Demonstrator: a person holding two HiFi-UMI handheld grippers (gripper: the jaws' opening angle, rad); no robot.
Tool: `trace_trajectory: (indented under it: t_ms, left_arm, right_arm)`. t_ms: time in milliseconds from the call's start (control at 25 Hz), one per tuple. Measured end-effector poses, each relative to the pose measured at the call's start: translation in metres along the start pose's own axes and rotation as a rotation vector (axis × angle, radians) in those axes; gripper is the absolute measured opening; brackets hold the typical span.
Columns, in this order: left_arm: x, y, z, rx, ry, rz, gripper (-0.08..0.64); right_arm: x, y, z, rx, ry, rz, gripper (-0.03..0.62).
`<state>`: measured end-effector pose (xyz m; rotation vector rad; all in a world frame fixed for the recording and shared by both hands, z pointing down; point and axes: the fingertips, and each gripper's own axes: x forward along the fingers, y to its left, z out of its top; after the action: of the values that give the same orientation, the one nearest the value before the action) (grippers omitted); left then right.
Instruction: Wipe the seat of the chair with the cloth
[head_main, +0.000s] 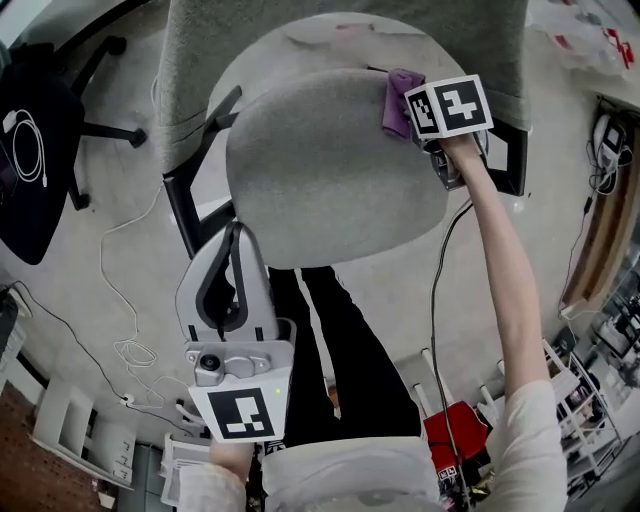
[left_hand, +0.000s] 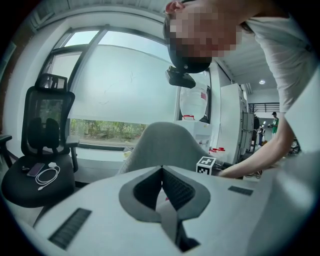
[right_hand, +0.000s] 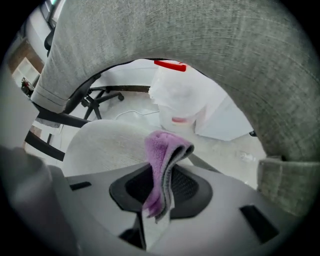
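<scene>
Purple cloth (right_hand: 162, 160) pinched in my right gripper (right_hand: 159, 197) at seat's (head_main: 320, 180) back-right edge, ready to wipe; left gripper (left_hand: 161, 175) closed, empty, clear.

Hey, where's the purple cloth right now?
The purple cloth is clamped in the right gripper, at the grey seat's far right edge in the head view.

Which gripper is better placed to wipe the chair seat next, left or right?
Right. The right gripper holds the purple cloth at the far side of the seat. The left gripper is shut and empty, by its near edge.
</scene>
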<state>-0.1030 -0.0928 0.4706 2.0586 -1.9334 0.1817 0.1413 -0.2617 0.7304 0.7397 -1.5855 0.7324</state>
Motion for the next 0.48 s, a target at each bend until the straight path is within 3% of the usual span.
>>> trace_trajectory:
  t_ms: [240, 480]
  left_arm:
    - [-0.006, 0.001, -0.003, 0.023, 0.027, -0.009, 0.012]
    - [-0.012, 0.003, -0.006, 0.037, 0.026, -0.001, 0.012]
  right_arm:
    - [-0.010, -0.035, -0.013, 0.004, 0.003, -0.148, 0.087]
    - [-0.015, -0.050, -0.014, -0.070, 0.006, -0.280, 0.087]
